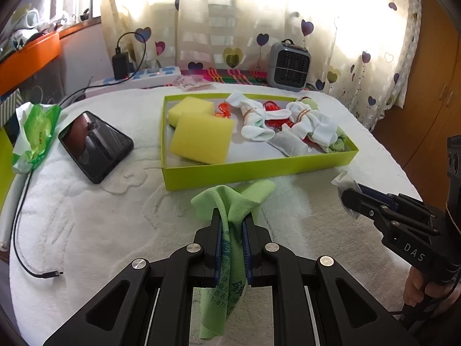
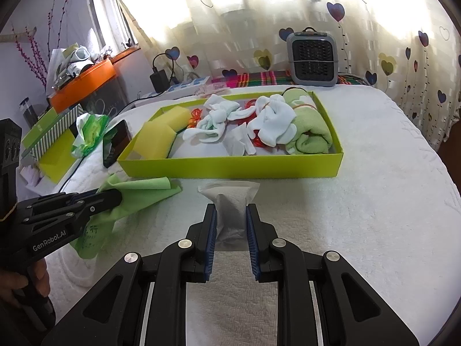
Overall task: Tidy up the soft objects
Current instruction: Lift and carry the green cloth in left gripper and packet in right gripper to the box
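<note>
My left hand-held gripper [image 1: 230, 225] is pinching a green cloth [image 1: 230, 201], which drapes between its pads and spills ahead of them. My right hand-held gripper [image 2: 231, 219] is clamped on a grey-white sachet [image 2: 230, 201]. Just beyond both tips sits the lime-green box [image 2: 230, 167] on a white towel [image 2: 360, 201], holding two yellow sponges [image 1: 201, 141], bundled white socks [image 2: 273, 124], red string and a rolled green cloth [image 2: 311, 127].
</note>
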Demonstrator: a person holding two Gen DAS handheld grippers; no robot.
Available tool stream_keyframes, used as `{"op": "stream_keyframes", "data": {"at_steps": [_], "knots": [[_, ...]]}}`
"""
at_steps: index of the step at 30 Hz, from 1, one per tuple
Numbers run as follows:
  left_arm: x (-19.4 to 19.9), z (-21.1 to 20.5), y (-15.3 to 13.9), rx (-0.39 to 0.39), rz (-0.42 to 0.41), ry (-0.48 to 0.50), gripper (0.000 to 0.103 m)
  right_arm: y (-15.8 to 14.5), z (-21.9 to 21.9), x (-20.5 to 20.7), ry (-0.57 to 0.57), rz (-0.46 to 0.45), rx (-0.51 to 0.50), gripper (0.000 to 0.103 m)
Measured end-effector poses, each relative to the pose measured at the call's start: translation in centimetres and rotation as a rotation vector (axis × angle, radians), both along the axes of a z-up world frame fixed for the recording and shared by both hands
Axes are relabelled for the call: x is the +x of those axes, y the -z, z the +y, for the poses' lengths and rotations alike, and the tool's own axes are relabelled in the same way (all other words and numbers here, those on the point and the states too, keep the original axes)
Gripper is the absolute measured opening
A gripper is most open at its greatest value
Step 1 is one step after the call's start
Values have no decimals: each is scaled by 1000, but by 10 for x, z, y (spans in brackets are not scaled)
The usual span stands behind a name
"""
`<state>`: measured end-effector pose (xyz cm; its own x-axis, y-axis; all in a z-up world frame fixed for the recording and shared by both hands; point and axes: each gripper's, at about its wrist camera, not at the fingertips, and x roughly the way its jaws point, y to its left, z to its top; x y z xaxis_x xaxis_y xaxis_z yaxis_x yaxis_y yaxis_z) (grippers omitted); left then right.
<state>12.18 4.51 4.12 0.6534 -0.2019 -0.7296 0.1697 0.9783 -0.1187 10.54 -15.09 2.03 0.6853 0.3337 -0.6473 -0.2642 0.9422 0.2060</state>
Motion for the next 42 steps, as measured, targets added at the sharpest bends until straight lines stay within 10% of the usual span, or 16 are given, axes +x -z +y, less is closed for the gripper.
{"op": "stream_keyframes", "data": {"at_steps": [42], "knots": [[41, -15, -55, -46, -120, 36, 11, -38, -4, 25, 2, -84, 28, 21]]}}
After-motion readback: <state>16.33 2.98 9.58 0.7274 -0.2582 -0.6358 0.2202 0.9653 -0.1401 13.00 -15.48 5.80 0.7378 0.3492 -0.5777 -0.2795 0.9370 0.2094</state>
